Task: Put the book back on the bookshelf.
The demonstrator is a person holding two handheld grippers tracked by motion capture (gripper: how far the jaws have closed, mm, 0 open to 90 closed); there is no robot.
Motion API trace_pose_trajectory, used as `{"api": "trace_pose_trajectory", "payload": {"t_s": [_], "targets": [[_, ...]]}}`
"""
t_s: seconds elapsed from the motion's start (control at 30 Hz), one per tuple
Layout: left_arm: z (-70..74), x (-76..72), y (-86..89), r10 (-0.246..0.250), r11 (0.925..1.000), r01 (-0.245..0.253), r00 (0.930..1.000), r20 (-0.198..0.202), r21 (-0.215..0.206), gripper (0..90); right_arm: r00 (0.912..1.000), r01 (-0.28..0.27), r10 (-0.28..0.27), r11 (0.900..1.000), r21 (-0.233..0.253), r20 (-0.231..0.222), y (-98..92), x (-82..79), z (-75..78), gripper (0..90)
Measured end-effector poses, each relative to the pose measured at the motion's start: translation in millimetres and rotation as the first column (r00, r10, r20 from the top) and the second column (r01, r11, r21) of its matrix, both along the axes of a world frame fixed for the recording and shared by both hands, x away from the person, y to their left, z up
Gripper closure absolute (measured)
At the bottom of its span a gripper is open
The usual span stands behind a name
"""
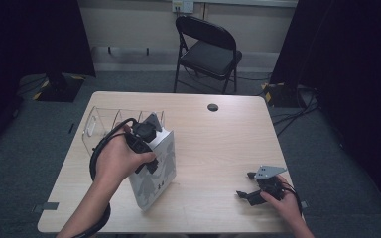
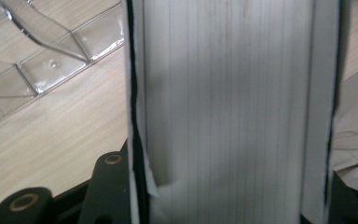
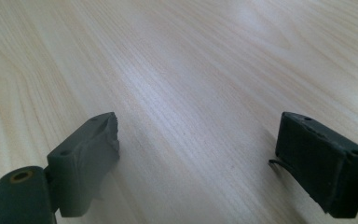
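Observation:
A thick white book (image 1: 155,171) with grey figures on its cover stands on end at the table's left, tilted. My left gripper (image 1: 146,141) grips its top edge from above, jaws shut on it. The left gripper view looks straight down the book's page block (image 2: 233,102), with the jaws on either side. My right gripper (image 1: 245,186) rests low over the table near the front right corner, open. In the right gripper view its two fingers (image 3: 86,158) stand wide apart over bare wood, with nothing between them.
A clear plastic divided rack (image 1: 104,124) lies just behind the book, also seen as a clear rack (image 2: 32,60) at upper left in the left gripper view. A black folding chair (image 1: 208,49) stands beyond the table (image 1: 218,144). A dark round grommet (image 1: 212,107) sits near the far edge.

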State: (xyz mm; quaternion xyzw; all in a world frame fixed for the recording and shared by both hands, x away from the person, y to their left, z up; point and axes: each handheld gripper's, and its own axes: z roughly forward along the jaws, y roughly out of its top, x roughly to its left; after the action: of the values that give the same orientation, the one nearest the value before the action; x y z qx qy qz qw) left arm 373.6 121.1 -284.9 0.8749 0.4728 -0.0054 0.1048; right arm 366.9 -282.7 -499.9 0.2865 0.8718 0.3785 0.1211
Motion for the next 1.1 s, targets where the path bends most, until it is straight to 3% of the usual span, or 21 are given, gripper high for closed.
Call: {"api": "trace_pose_trajectory", "payload": {"t_s": [0.07, 0.1, 0.23, 0.27, 0.4, 0.43, 0.47, 0.5, 0.57, 1.1], "targets": [[-0.5, -0.5, 1.7, 0.003, 1.0000, -0.003, 1.0000, 0.006, 0.001, 52.9, 1.0000, 0.000, 0.000, 1.000, 0.000, 0.001, 0.0, 0.0, 0.0, 12.4], [-0.8, -1.5, 1.7, 0.036, 0.9993, -0.036, 0.9994, -0.003, -0.007, 52.9, 1.0000, 0.000, 0.000, 1.000, 0.000, 0.000, 0.0, 0.0, 0.0, 12.4], [-0.4, -1.4, 5.4, 0.032, 0.9995, -0.032, 0.9995, 0.000, -0.005, 52.9, 1.0000, 0.000, 0.000, 1.000, 0.000, 0.000, 0.0, 0.0, 0.0, 12.4], [0.6, -0.2, 8.1, 0.012, 0.9999, -0.012, 0.9999, 0.001, 0.002, 52.9, 1.0000, 0.000, 0.000, 1.000, 0.000, 0.000, 0.0, 0.0, 0.0, 12.4], [0.6, 0.0, 14.7, 0.022, 0.9997, -0.022, 0.9997, 0.014, 0.006, 52.9, 1.0000, 0.000, 0.000, 1.000, 0.000, 0.000, 0.0, 0.0, 0.0, 12.4], [-0.3, -0.8, 14.9, 0.054, 0.9986, -0.054, 0.9985, 0.008, -0.006, 52.9, 1.0000, 0.000, 0.000, 1.000, 0.000, 0.001, 0.0, 0.1, 0.0, 12.4], [0.0, 0.7, 17.6, 0.028, 0.9996, -0.028, 0.9995, 0.013, 0.002, 52.8, 1.0000, -0.001, 0.001, 1.000, 0.000, 0.001, 0.0, 0.1, -0.1, 12.4], [-1.0, -0.6, 17.6, 0.063, 0.9980, -0.063, 0.9980, 0.009, -0.006, 52.9, 1.0000, 0.000, 0.000, 1.000, 0.000, 0.001, 0.0, 0.1, -0.1, 12.4], [-0.9, -0.9, 19.4, 0.081, 0.9967, -0.081, 0.9967, 0.004, -0.008, 52.9, 1.0000, -0.001, 0.001, 1.000, 0.000, 0.001, 0.0, 0.1, -0.1, 12.4], [-1.5, 3.1, 34.9, 0.132, 0.9913, -0.132, 0.9912, 0.003, 0.000, 52.9, 1.0000, -0.001, 0.001, 1.000, 0.000, 0.000, -0.7, 0.3, 0.0, 12.4]]}}
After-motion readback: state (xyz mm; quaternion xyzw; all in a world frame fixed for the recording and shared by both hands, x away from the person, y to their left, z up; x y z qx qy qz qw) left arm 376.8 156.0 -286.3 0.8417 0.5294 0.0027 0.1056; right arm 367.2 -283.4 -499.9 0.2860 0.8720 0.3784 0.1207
